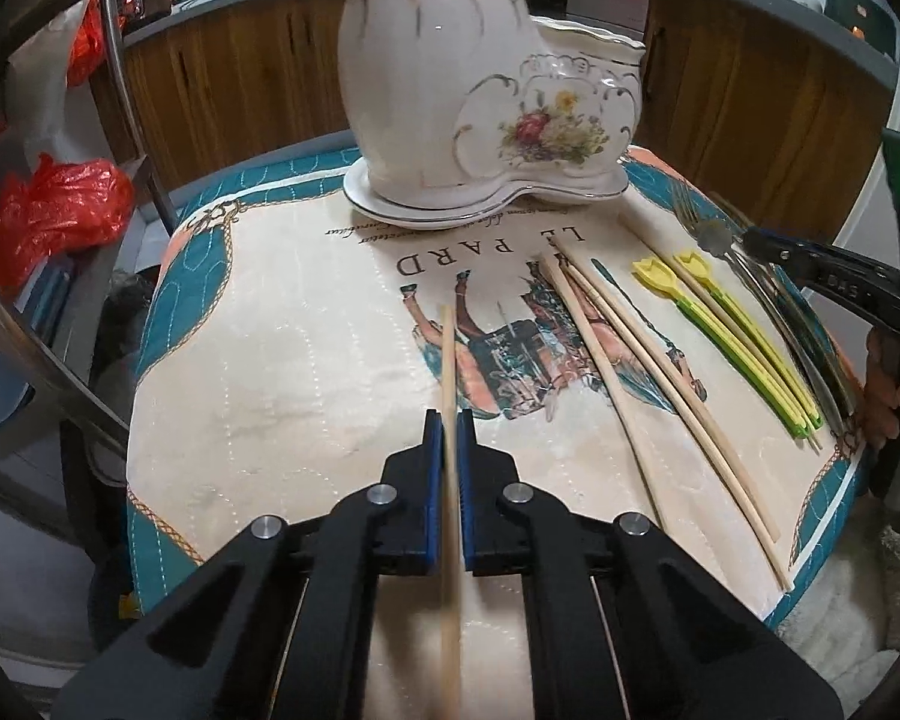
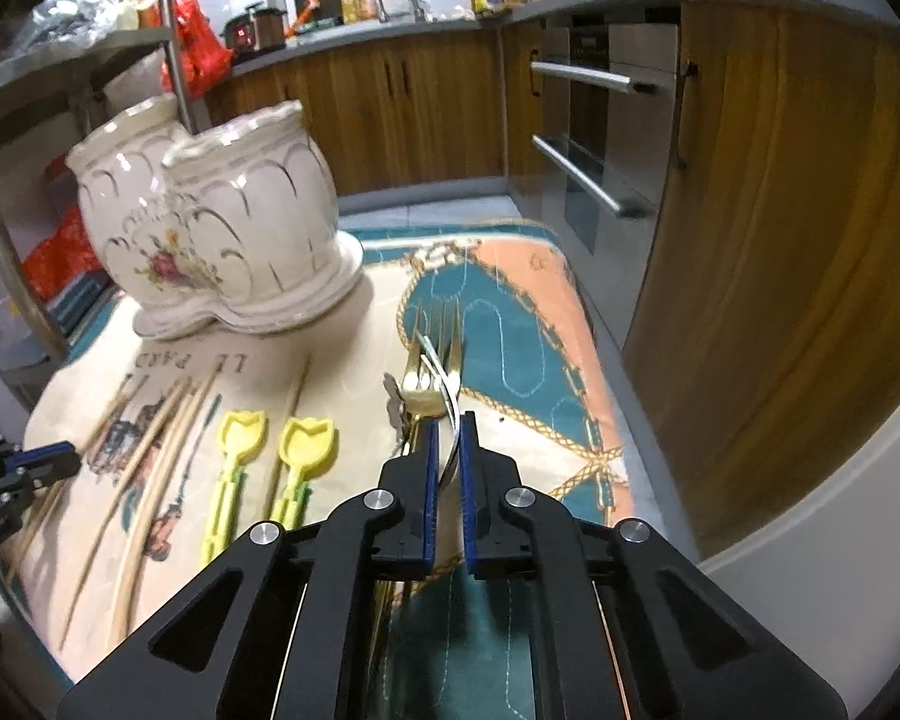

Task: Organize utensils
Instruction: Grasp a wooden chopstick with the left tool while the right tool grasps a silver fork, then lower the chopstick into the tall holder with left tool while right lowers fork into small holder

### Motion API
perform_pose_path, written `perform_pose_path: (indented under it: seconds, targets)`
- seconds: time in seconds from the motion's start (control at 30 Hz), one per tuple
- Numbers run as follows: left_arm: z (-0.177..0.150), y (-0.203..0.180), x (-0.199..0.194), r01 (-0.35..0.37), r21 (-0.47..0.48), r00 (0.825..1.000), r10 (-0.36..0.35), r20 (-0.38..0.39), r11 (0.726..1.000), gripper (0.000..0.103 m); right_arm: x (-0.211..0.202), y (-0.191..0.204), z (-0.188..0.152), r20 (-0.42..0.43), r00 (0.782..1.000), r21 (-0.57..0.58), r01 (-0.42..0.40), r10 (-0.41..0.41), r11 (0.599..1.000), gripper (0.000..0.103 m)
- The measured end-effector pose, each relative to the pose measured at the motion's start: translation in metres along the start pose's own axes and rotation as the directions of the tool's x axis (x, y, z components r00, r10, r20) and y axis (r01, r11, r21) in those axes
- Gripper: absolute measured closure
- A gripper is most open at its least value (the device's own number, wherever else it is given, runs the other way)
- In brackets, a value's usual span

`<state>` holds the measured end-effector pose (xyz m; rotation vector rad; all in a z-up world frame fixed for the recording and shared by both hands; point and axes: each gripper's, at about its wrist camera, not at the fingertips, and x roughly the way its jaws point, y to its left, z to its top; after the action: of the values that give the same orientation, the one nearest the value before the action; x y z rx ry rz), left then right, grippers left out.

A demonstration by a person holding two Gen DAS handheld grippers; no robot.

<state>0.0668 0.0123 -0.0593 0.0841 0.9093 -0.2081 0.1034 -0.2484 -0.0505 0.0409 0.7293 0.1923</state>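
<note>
Each black gripper (image 1: pixel 449 420) (image 2: pixel 448 423) has blue finger pads (image 1: pixel 432 468), silver round pivot screws and angular linkage arms.

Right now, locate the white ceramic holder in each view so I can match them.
Left wrist view: white ceramic holder top centre, beyond the chopstick-gripping left tongs.
Right wrist view: holder upper left.
Shared landmark: the two yellow tulip picks.

Chopstick (image 1: pixel 448 360) rear end past bottom edge; fork (image 2: pixel 444 372) handle hidden between tool pads.

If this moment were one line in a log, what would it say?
left gripper: shut on chopstick | right gripper: shut on fork | holder: upright
</note>
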Motion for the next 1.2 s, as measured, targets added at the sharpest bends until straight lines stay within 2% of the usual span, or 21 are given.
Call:
perform_pose_path:
  seconds: [0.1, 0.2, 0.33, 0.5, 0.57, 0.7, 0.8, 0.87, 1.0, 1.1, 1.2]
  targets:
    - [0.0, 0.001, -0.003, 0.012, -0.003, 1.0, -0.012, 0.024, 1.0, 0.098, -0.015, 0.0, 0.0, 0.053, 0.998, -0.004, -0.016, 0.016, 1.0, 0.099]
    - [0.002, 0.002, -0.016, 0.035, 0.0, 0.995, -0.035, 0.095, 0.999, 0.098, -0.043, 0.002, 0.004, 0.168, 0.984, -0.025, -0.048, 0.052, 0.999, 0.099]
    - [0.007, 0.005, -0.042, 0.053, 0.019, 0.97, -0.056, 0.237, 0.998, 0.098, -0.077, 0.013, 0.011, 0.315, 0.945, -0.076, -0.07, 0.09, 0.995, 0.1]
    - [0.021, 0.009, -0.067, 0.089, 0.021, 0.932, -0.091, 0.35, 0.996, 0.098, -0.099, 0.031, 0.02, 0.413, 0.898, -0.117, -0.117, 0.155, 0.986, 0.1]
    - [0.03, 0.009, -0.079, 0.105, 0.03, 0.911, -0.108, 0.398, 0.994, 0.098, -0.105, 0.04, 0.029, 0.44, 0.884, -0.143, -0.105, 0.158, 0.984, 0.1]
    - [0.05, 0.018, -0.1, 0.176, 0.024, 0.856, -0.165, 0.49, 0.984, 0.098, -0.119, 0.053, 0.046, 0.508, 0.842, -0.17, -0.106, 0.179, 0.98, 0.1]
    - [0.076, 0.022, -0.112, 0.196, 0.028, 0.816, -0.179, 0.55, 0.98, 0.098, -0.122, 0.058, 0.068, 0.549, 0.815, -0.171, -0.109, 0.186, 0.979, 0.1]
    - [0.102, 0.024, -0.117, 0.216, 0.033, 0.779, -0.193, 0.596, 0.976, 0.098, -0.12, 0.059, 0.086, 0.568, 0.799, -0.153, -0.135, 0.199, 0.979, 0.1]
    - [0.145, 0.026, -0.123, 0.262, 0.033, 0.714, -0.216, 0.666, 0.965, 0.098, -0.116, 0.059, 0.112, 0.629, 0.75, -0.103, -0.177, 0.202, 0.979, 0.1]
    - [0.178, 0.022, -0.118, 0.231, 0.032, 0.671, -0.183, 0.718, 0.972, 0.098, -0.106, 0.057, 0.126, 0.641, 0.742, -0.068, -0.199, 0.196, 0.978, 0.1]
    - [0.202, 0.021, -0.105, 0.228, 0.014, 0.657, -0.165, 0.736, 0.974, 0.098, -0.093, 0.05, 0.137, 0.65, 0.737, -0.024, -0.223, 0.184, 0.974, 0.1]
